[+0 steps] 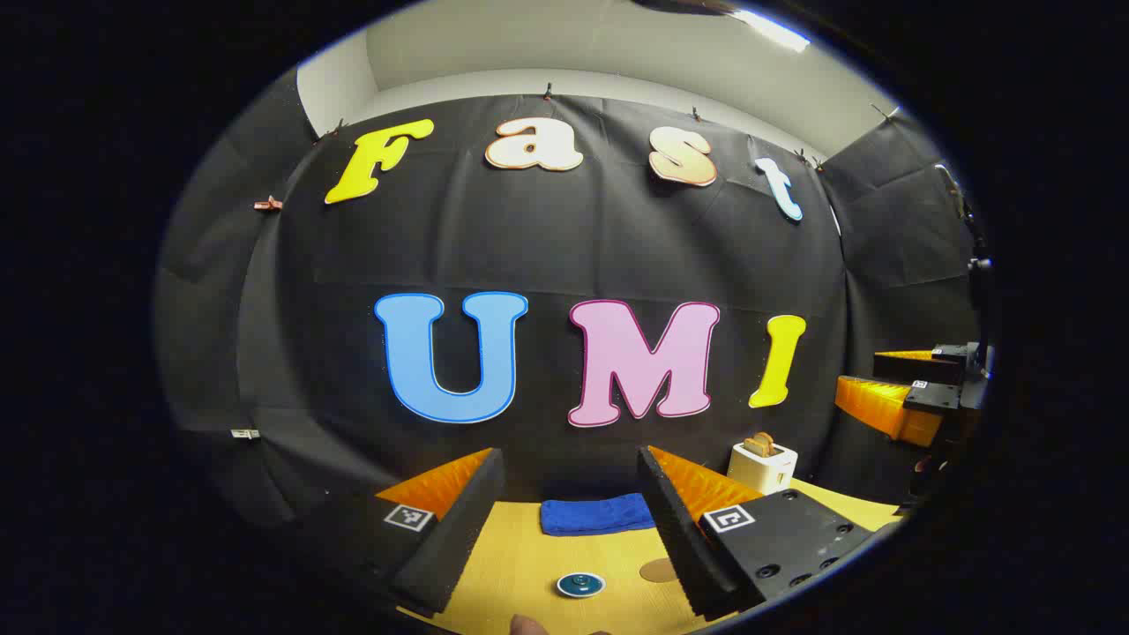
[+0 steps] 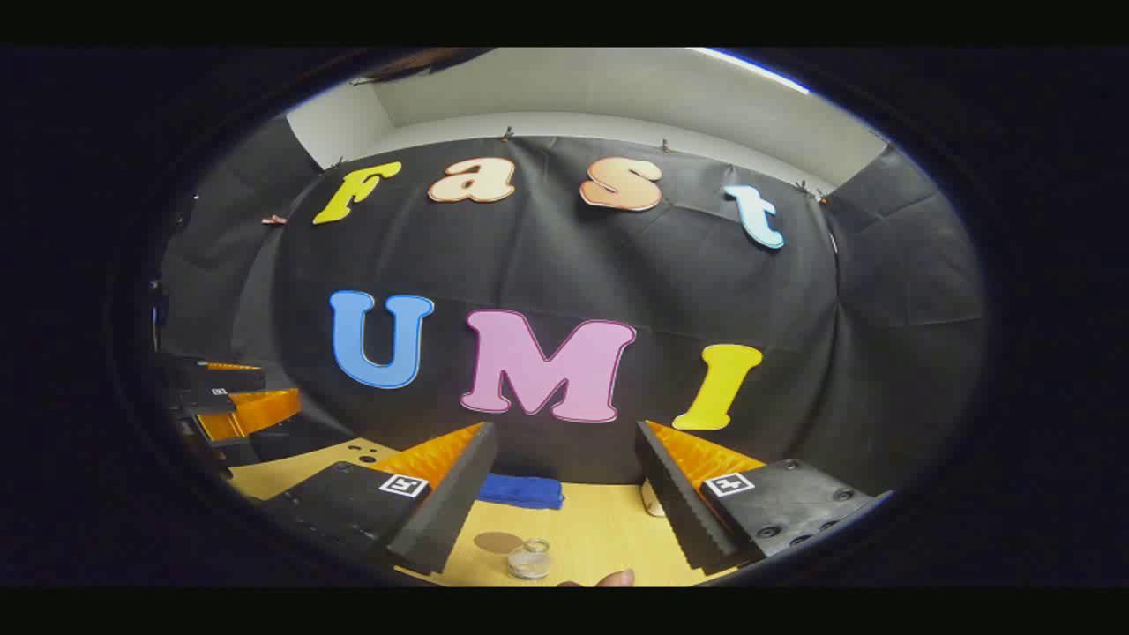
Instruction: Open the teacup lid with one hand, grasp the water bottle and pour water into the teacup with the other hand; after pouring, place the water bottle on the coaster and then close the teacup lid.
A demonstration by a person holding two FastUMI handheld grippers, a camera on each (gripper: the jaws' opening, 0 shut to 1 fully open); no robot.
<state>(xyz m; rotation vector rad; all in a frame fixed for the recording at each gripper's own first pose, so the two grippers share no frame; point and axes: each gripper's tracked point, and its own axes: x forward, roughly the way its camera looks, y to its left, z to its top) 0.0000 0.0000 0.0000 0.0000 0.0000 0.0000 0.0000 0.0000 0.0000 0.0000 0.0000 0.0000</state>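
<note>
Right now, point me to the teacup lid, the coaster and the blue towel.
teacup lid point(image 1: 580, 584), left gripper view, centre of its round top.
coaster point(image 2: 498, 541), right gripper view, middle of the flat brown disc.
blue towel point(image 1: 597, 514), left gripper view, middle of the folded cloth.

Black-draped booth under a white ceiling

Black cloth wall hung clipped beneath a white ceiling with a bright light strip; pale yellow wooden tabletop lay below.

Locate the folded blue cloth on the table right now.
The folded blue cloth lies at the wooden table's far edge against the booth wall, beyond the round teal lid, seen in the left gripper view.
</note>
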